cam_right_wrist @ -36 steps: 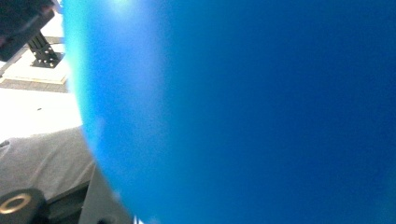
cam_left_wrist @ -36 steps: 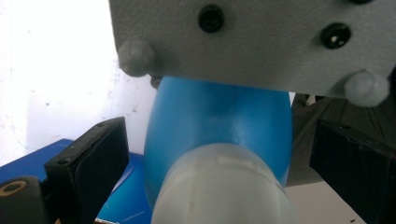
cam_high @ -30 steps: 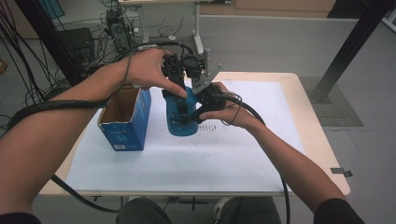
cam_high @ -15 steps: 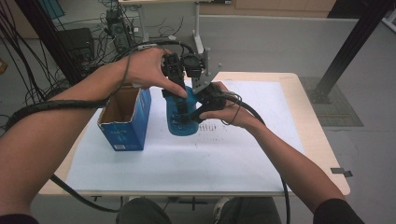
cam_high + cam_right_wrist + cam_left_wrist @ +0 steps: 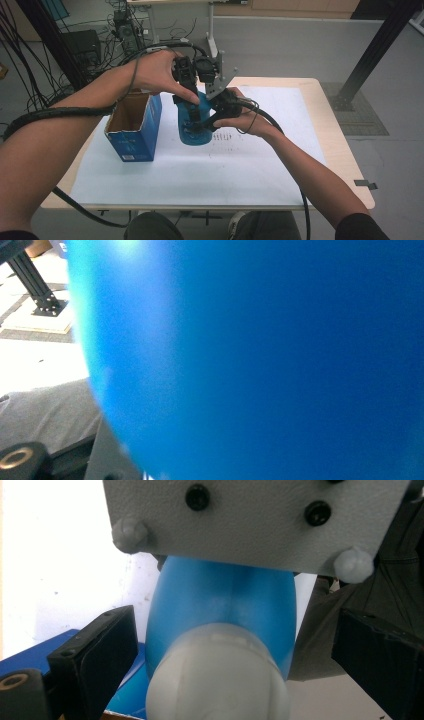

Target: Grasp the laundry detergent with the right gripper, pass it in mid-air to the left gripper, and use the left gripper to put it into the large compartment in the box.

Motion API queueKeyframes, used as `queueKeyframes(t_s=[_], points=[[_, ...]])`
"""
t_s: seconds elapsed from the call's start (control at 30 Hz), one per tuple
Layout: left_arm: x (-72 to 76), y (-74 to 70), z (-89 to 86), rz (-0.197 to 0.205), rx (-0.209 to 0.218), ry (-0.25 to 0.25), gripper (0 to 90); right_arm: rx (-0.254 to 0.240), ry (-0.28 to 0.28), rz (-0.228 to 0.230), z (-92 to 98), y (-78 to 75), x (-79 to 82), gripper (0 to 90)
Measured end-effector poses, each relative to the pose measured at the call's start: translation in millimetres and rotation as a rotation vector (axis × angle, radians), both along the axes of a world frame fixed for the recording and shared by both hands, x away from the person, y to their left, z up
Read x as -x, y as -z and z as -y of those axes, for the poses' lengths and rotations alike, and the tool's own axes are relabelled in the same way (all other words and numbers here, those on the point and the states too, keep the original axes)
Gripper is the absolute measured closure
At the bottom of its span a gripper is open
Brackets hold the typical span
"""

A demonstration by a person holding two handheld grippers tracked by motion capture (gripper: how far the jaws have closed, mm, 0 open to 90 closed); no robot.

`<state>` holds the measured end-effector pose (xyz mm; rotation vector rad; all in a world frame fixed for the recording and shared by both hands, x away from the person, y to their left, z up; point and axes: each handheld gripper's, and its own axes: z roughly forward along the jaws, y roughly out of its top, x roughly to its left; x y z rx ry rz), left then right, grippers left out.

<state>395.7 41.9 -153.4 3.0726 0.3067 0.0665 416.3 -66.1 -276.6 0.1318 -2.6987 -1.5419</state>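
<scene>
While nothing is visibly shifting since a second ago, the left gripper (image 5: 220, 680) is straddling the blue bottle's (image 5: 192, 125) white cap (image 5: 217, 677) at centre frame, jaws apart; the right gripper's (image 5: 212, 117) jaw state I cannot tell.

The bottle (image 5: 192, 131) is bright blue, with a pale, whitish translucent cap (image 5: 217, 680). The open box (image 5: 134, 127) beside it is blue outside with a small white mark low on its front, and plain brown cardboard inside. Both grippers are black: the left gripper (image 5: 186, 82) and the right gripper (image 5: 220, 102), the latter topped by a light grey plate (image 5: 260, 515) with black screws. White paper (image 5: 200, 170) bearing faint dark print covers the light wooden surface (image 5: 345, 165). The cables (image 5: 40, 116) are black.
</scene>
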Motion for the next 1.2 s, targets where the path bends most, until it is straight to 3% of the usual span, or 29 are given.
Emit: queueKeyframes(t_s=[0.7,0.73,0.77,1.2], points=[[1.8,-0.7,0.7,0.003,-0.002,-0.001,5.2,-0.007,-0.001,0.004,1.0,-2.5,1.2,43.8],[1.9,-0.5,0.6,0.002,0.002,-0.001,5.2,0.001,0.001,0.026,1.3,-2.3,-0.2,43.8],[2.0,-0.6,0.7,0.002,0.001,0.001,5.2,-0.004,0.001,0.001,1.0,-2.4,1.5,43.8],[2.6,-1.0,-0.2,0.006,0.004,-0.001,5.2,-0.007,-0.001,-0.001,-0.3,-2.4,1.7,43.8]])
